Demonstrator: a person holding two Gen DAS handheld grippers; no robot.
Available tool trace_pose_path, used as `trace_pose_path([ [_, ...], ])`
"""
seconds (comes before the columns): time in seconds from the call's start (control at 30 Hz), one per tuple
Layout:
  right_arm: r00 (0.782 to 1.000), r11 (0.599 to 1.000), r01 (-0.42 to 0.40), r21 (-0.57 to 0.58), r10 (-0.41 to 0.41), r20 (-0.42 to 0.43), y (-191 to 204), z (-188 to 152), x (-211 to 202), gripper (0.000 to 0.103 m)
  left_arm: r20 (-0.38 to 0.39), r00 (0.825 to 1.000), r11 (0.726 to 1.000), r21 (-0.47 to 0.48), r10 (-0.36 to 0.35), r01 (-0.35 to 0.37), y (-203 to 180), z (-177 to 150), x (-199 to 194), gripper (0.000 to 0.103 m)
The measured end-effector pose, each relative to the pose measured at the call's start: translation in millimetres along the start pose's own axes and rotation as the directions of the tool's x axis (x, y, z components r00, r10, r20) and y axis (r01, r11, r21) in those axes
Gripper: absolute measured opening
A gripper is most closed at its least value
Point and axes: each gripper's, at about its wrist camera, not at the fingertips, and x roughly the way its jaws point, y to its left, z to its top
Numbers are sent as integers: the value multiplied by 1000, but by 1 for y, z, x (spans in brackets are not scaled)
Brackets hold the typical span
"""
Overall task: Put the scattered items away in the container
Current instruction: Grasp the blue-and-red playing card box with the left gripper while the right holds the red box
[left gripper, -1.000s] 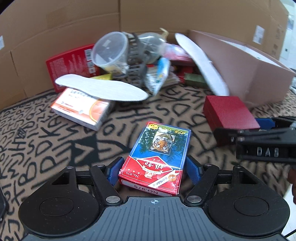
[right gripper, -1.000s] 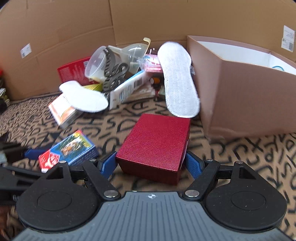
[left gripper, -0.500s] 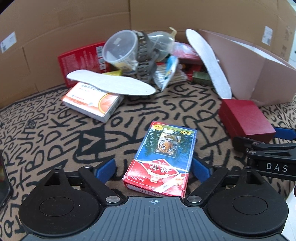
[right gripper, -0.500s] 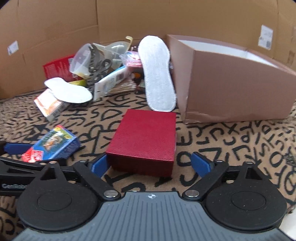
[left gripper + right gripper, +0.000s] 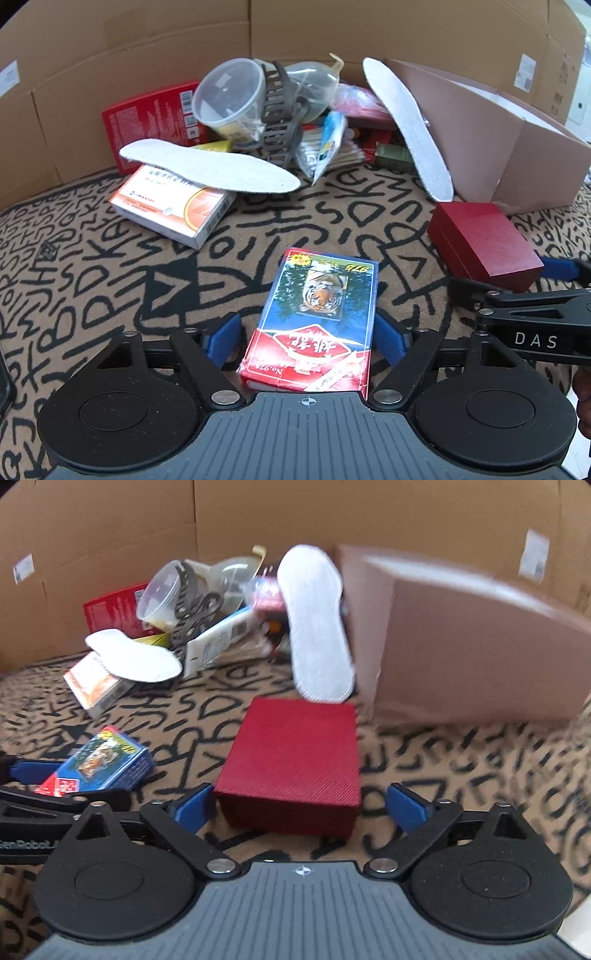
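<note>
While flanked by blue pads, glossy rectangular card box [image 5: 317, 325] lies flat.

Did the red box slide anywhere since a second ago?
No. The red box still has its far edge at the tip of the white insole leaning on the cardboard container, as before.

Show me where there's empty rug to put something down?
Bare rug lies left of the card box, below the medicine box. More lies right of the red box, before the cardboard container. The back pile around the plastic cup is crowded.
</note>
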Motion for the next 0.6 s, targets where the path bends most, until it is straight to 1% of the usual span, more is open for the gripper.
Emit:
trace_pose_path([
  [0.03, 1000, 1000, -9, 8, 9, -1, -1, 0, 1, 95, 0, 1000, 1000, 1, 1, -1, -1, 0, 1, 83],
  [0.13, 1000, 1000, 4, 4, -4, 10, 0, 1, 2, 95, -5, 1000, 1000, -3, -3, 3, -1, 1, 3, 85],
  [0.2, 1000, 1000, -5, 16, 4, 16, -1, 0, 4, 96, -9, 1000, 1000, -7, -8, 8, 0, 1, 3, 86],
  [0.27, 999, 1000, -6, 4, 6, 32, 1, -2, 6, 97, -10, 1000, 1000, -8, -12, 12, 1, 1, 5, 89],
  [0.33, 999, 1000, 3, -21, -2, 46, 4, -5, 7, 97, -13, 1000, 1000, -14, -16, 16, 2, 1, 7, 96],
  [0.4, 999, 1000, 4, -27, -3, 47, 4, -5, 8, 97, -14, 1000, 1000, -19, -20, 20, 4, 1, 9, 98],
  [0.47, 999, 999, -5, -37, 6, 35, 2, -2, 10, 96, -14, 1000, 1000, -14, -18, 18, 3, 1, 9, 97],
  [0.53, 1000, 999, -9, -41, 10, 22, 2, 0, 11, 96, -9, 1000, 1000, -4, -13, 13, 0, 1, 7, 88],
  [0.6, 1000, 999, -3, -39, 3, 9, 3, 2, 11, 96, 1, 1000, 1000, 11, -12, 12, -3, 1, 5, 82],
])
